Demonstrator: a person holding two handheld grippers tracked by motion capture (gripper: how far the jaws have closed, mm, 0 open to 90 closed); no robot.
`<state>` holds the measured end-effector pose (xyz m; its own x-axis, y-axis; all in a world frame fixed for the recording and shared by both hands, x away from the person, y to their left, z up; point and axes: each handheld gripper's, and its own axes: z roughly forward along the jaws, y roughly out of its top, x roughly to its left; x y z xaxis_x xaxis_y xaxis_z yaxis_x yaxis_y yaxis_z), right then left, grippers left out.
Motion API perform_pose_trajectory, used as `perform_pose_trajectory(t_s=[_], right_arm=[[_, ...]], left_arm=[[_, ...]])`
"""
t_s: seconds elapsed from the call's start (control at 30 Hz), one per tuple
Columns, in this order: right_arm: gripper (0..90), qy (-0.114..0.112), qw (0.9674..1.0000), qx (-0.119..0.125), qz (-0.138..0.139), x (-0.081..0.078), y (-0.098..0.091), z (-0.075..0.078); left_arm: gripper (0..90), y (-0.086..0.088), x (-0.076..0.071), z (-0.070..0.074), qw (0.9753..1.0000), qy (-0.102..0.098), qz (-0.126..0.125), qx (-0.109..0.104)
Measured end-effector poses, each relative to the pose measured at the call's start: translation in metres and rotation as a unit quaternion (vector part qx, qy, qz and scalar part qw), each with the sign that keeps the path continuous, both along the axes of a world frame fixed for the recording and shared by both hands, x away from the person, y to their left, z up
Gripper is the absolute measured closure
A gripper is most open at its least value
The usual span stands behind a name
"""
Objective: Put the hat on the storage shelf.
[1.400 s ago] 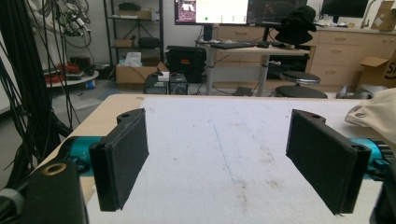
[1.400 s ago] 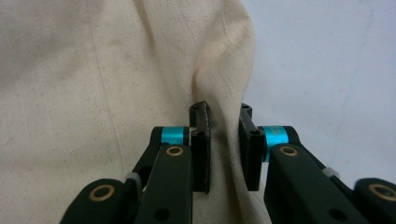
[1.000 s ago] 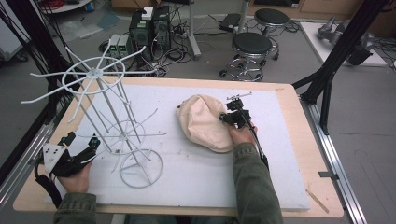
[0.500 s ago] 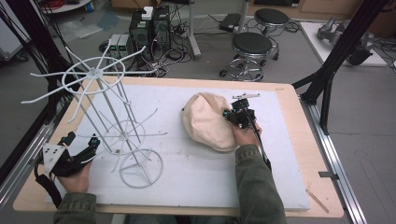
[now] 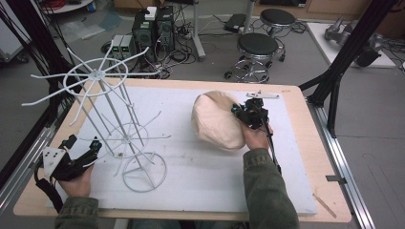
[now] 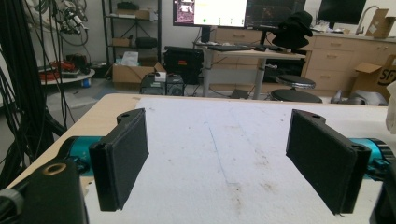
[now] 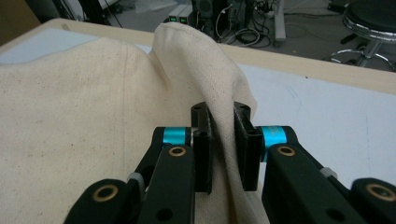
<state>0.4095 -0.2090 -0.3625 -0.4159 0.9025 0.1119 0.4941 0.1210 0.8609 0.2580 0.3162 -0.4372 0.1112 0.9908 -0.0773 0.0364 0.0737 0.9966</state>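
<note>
Cream cloth cap point(image 5: 217, 121) gripped at its right edge by the right gripper point(image 5: 241, 113), above the white mat point(image 5: 286, 157) on the table point(image 5: 305, 102). In the right gripper view the jaws are closed on a raised fold of the cap point(image 7: 93, 116) — the fabric is bunched between the pads, which suits carrying a limp item by a single seam. The cap hangs tilted, its lower edge close to or on the mat; contact cannot be told. The white wire rack point(image 5: 102, 109) stands upright at the mat's left, well apart from the cap, its arms free — probably the intended hanging place. The left gripper point(image 5: 88, 152) rests near the rack's base ring, jaws wide apart with nothing between them point(image 6: 219, 158), likely waiting to steady the rack.
</note>
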Motion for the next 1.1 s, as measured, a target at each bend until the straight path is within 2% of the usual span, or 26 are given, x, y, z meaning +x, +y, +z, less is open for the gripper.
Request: perform_pose_trajectory(t_s=[0.3,0.4,0.6,0.63,0.7,0.77,0.87,1.03,1.1], right_arm=[[80.3,-0.032,0.9994,0.014,0.005,-0.011,0.002,0.019],[80.2,-0.048,0.9985,0.025,0.007,-0.017,0.001,0.031],[80.2,-0.07,0.9969,0.037,0.005,-0.024,-0.001,0.043],[80.1,-0.083,0.9955,0.046,0.005,-0.027,-0.003,0.047],[80.1,-0.085,0.995,0.051,0.006,-0.029,-0.003,0.049],[80.0,-0.101,0.993,0.061,0.008,-0.035,-0.003,0.057],[79.9,-0.108,0.992,0.065,0.01,-0.039,-0.003,0.062],[79.9,-0.134,0.9872,0.085,0.017,-0.05,-0.002,0.076],[79.8,-0.137,0.9866,0.087,0.019,-0.052,-0.002,0.078]], left_arm=[[21.0,-0.002,0.0,0.001,1.0,0.0,-0.005,0.0],[21.0,-0.002,0.0,0.001,1.0,0.0,-0.006,-0.002],[21.0,-0.002,-0.001,0.002,1.0,0.0,-0.006,-0.003],[21.0,-0.002,-0.001,0.002,1.0,0.0,-0.006,-0.003],[21.0,-0.002,0.0,0.002,1.0,0.0,-0.006,-0.002],[21.0,-0.002,0.0,0.001,1.0,0.0,-0.006,-0.002],[21.0,-0.002,0.0,0.001,1.0,0.0,-0.006,-0.003],[21.0,-0.002,0.0,0.001,1.0,-0.001,-0.006,-0.003],[21.0,-0.002,0.0,0.001,1.0,-0.001,-0.005,-0.003]])
